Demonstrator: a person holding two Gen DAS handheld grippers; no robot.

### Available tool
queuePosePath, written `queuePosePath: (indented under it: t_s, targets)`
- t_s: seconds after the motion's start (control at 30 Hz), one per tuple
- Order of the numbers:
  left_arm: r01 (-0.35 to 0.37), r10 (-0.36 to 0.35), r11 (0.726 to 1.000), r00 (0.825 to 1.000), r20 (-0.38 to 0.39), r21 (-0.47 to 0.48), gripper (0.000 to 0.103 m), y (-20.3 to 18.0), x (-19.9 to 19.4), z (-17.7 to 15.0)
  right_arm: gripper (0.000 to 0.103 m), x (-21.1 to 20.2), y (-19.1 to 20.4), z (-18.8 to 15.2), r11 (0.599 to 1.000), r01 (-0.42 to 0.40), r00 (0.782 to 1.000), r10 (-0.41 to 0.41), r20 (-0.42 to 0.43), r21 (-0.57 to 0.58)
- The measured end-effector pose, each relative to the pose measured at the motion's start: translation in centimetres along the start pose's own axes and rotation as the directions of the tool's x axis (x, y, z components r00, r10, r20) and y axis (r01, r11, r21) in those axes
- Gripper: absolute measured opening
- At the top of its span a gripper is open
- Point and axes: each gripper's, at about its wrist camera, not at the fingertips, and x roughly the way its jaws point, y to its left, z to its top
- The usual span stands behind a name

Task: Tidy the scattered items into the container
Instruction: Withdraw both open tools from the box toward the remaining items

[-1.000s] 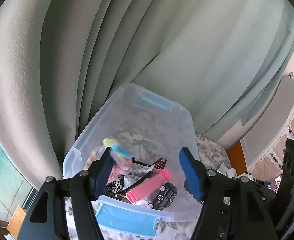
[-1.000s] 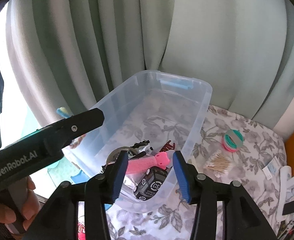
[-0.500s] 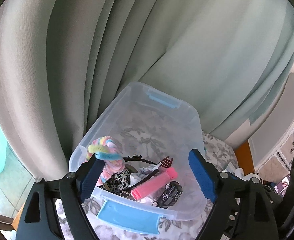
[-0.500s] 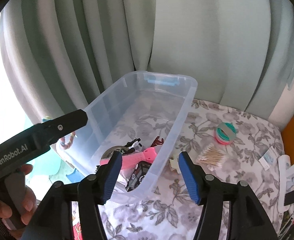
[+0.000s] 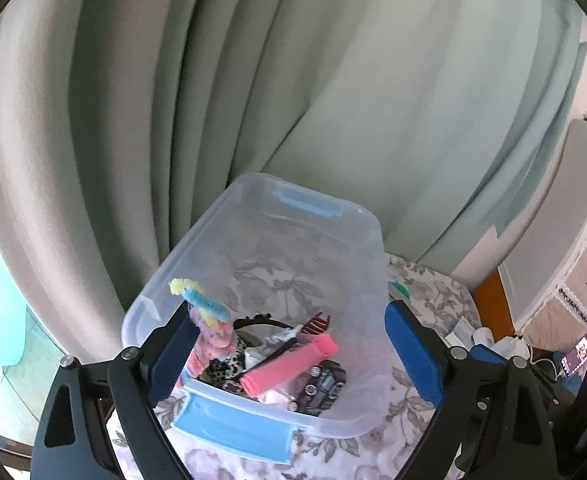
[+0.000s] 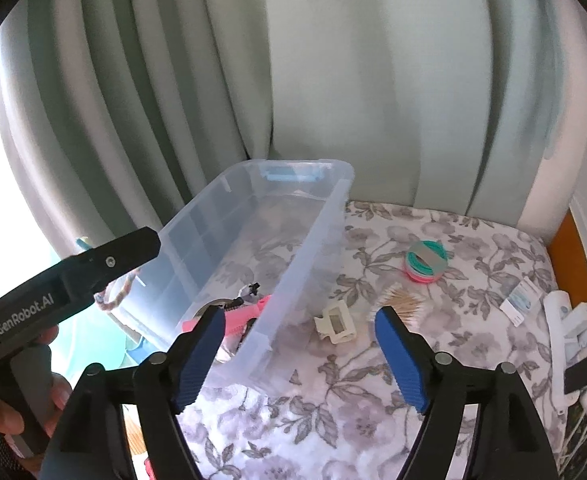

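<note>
From the left wrist view, the left tongs point(image 5: 291, 350) are opening wide over the near end of the clear plastic bin point(image 5: 373, 280), pressing on nothing, though the pastel fuzzy scrunchie point(image 5: 209, 328) leans against the left pad above a pink tube point(image 5: 289, 364), a toy car point(image 5: 321, 384) and a leopard-print item point(image 5: 225, 364). From the right wrist view, the right tongs point(image 6: 299, 356) are opening too, empty, straddling the bin's near corner; on the floral cloth of the bench point(image 6: 473, 320) just beside the bin lie a cream hair claw point(image 6: 335, 322), cotton swabs point(image 6: 403, 304) and a stack of hair ties point(image 6: 425, 266).
</note>
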Motion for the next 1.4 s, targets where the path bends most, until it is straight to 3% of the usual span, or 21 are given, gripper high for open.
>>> queuePosePath:
  t_s: [0.63, 1.13, 1.4]
  targets:
    - [0.046, -0.04, 0.977, 0.999, -0.033, 0.21, 0.093, -10.4, -0.3, -1.8, 0.103, -4.6, -9.9, -3.3, 0.981, 0.011, 0.997, -0.026, 0.078, 0.193]
    - [0.073, -0.044, 0.943, 0.994, -0.096, 0.325, 0.093, -15.5, 2.0, -4.3, 0.103, -5.6, -18.5, -6.7, 0.918, 0.106, 0.988, -0.14, 0.062, 0.382]
    - [0.092, -0.039, 0.921, 0.989, -0.146, 0.379, 0.093, -17.2, 4.9, -6.0, 0.103, -3.4, -20.6, -8.0, 0.908, 0.142, 0.988, -0.156, 0.003, 0.395]
